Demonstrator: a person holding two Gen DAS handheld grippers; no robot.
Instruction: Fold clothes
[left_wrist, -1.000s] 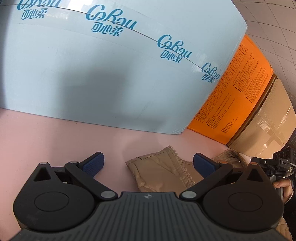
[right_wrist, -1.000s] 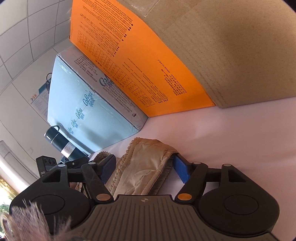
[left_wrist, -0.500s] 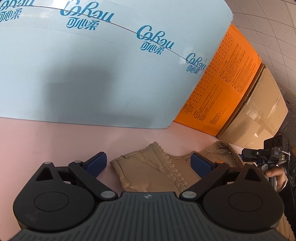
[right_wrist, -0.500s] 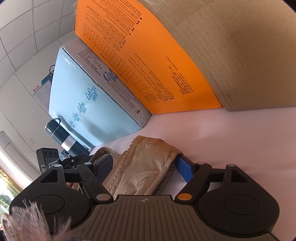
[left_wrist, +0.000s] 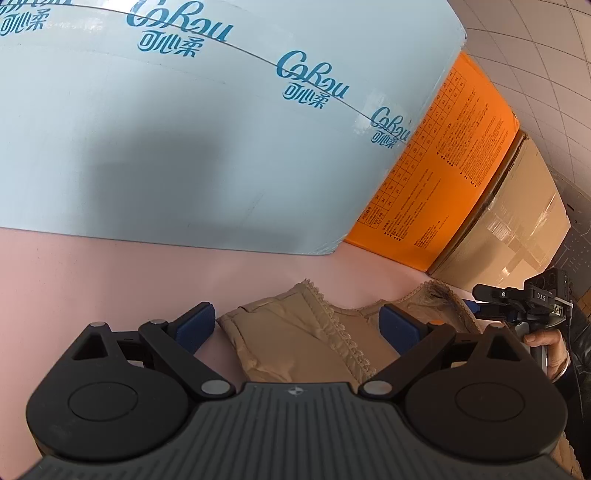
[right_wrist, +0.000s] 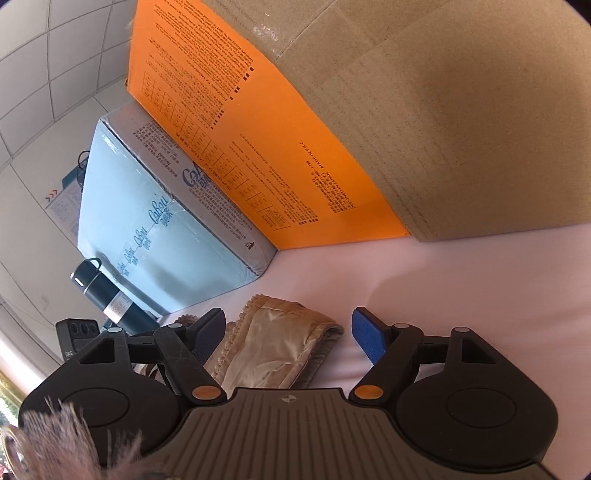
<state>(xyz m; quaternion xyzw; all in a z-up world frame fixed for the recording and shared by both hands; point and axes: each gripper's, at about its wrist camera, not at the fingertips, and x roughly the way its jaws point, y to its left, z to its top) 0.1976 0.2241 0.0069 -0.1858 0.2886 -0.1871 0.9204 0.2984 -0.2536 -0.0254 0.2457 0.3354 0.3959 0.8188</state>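
A tan, lace-trimmed garment lies on the pink table surface. My left gripper is open, its blue pads on either side of the garment's left shoulder part, nothing held. In the right wrist view the garment's folded strap end lies between the open jaws of my right gripper, not pinched. The right gripper also shows at the right edge of the left wrist view, held by a hand. The rest of the garment is hidden under the gripper bodies.
A light blue printed box, an orange box and a brown cardboard box stand in a row just behind the garment. A dark flask stands to the left of the blue box.
Both grippers have shifted slightly over the garment, which now sits a bit more to the left in the left wrist view. Both jaws stay open.
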